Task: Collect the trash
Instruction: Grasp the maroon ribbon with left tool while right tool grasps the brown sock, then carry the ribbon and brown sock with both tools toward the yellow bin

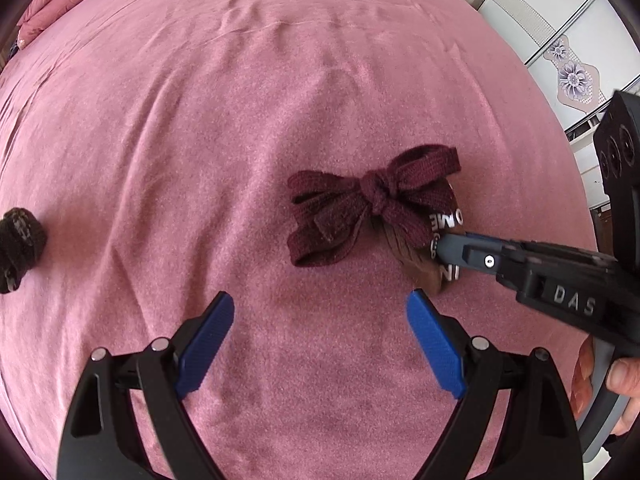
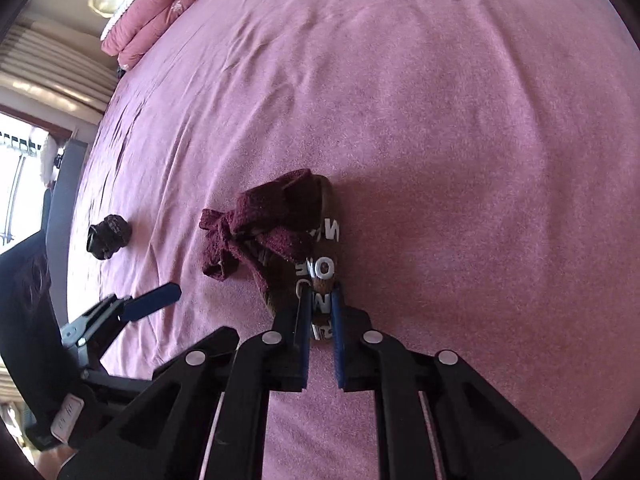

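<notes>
Left gripper: nearest to us, we are holding it over the pink bed cover with its blue pads spread wide and nothing between them; it is hovering just short of the bundle.

Far-left item: we are seeing a small dark wad lying on the cover at the left edge, well apart from both tools; from this angle we cannot tell what it is, possibly another rolled sock.

Bundle: we are looking at a maroon knit band tied in a bow around a brown piece with white lettering, resting on the cover near the middle.

Right gripper: we are pinching the lettered brown end of the bundle, pads pressed nearly together on a thin fold of it.

Person's hand: we are seeing fingers wrapped round the right tool's handle at the right edge.

Step in hand: we are judging the pick as gripped but not yet raised.

Risk, slipping: we are holding only a narrow edge, so the fabric could be pulling out as we lift.

Risk, snagging: we are pressing close to the soft cover, so the pads may be catching it too and dragging it up.

Risk, collision: we are keeping both tools near, so the open pads could be knocking the bow loose.
</notes>
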Motion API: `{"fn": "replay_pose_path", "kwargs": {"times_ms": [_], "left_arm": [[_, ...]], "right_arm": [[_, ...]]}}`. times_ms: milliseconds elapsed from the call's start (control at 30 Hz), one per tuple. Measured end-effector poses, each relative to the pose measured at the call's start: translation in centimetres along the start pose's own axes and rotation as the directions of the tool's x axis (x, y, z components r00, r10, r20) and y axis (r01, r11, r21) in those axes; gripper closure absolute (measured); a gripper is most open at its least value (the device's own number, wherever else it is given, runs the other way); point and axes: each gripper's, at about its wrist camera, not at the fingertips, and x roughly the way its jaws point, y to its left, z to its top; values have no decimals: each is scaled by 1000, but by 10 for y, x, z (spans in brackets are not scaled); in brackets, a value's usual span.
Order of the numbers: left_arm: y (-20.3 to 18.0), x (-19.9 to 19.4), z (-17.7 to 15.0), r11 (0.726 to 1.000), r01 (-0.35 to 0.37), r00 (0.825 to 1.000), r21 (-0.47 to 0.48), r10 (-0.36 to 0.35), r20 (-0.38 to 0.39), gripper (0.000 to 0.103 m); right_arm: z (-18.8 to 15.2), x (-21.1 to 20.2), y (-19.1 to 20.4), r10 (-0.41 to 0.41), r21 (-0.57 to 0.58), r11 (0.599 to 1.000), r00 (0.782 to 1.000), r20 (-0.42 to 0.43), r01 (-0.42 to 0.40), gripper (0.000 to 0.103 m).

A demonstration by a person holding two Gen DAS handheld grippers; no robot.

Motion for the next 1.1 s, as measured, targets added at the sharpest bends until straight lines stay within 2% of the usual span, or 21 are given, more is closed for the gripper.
{"fn": "replay_pose_path", "kwargs": {"times_ms": [233, 433, 567, 600, 667, 733, 767, 833, 933, 1100], "left_arm": [[-19, 3, 22, 996, -10, 1000, 91, 10, 0, 15], [-44, 13, 45, 981, -2, 1000, 195, 5, -16, 15], [-57, 29, 59, 966, -29, 999, 259, 38, -31, 16], [-61, 33, 64, 959, -40, 998, 281, 52, -35, 18], [-66, 39, 66, 953, -36, 997, 302, 53, -50, 29], [-70, 44, 69, 952, -38, 996, 303, 59, -60, 47], [-71, 44, 70, 954, -40, 996, 298, 60, -58, 52], [-71, 43, 72, 966, -20, 998, 257, 37, -60, 72], [-74, 39, 61, 982, 30, 998, 184, -20, -57, 80], [-71, 31, 24, 991, 119, 992, 59, -117, -44, 81]], "right_arm": [[-3, -23, -22, 24, 33, 999, 999, 42, -25, 96], [-9, -38, -40, -7, 33, 999, 998, 66, 5, 96], [-12, -43, -53, -11, 60, 998, 998, 67, 7, 96], [-12, -43, -55, -10, 66, 998, 998, 68, 6, 96], [-13, -47, -60, -4, 81, 997, 998, 69, -2, 96], [-13, -50, -63, -1, 87, 996, 997, 72, -5, 96], [-14, -51, -64, -1, 89, 996, 997, 73, -6, 96], [-15, -54, -65, -4, 96, 995, 997, 76, -3, 96], [-20, -60, -66, 17, 116, 993, 997, 81, -27, 96], [-39, -76, -61, 40, 131, 990, 995, 88, -51, 96]]}}
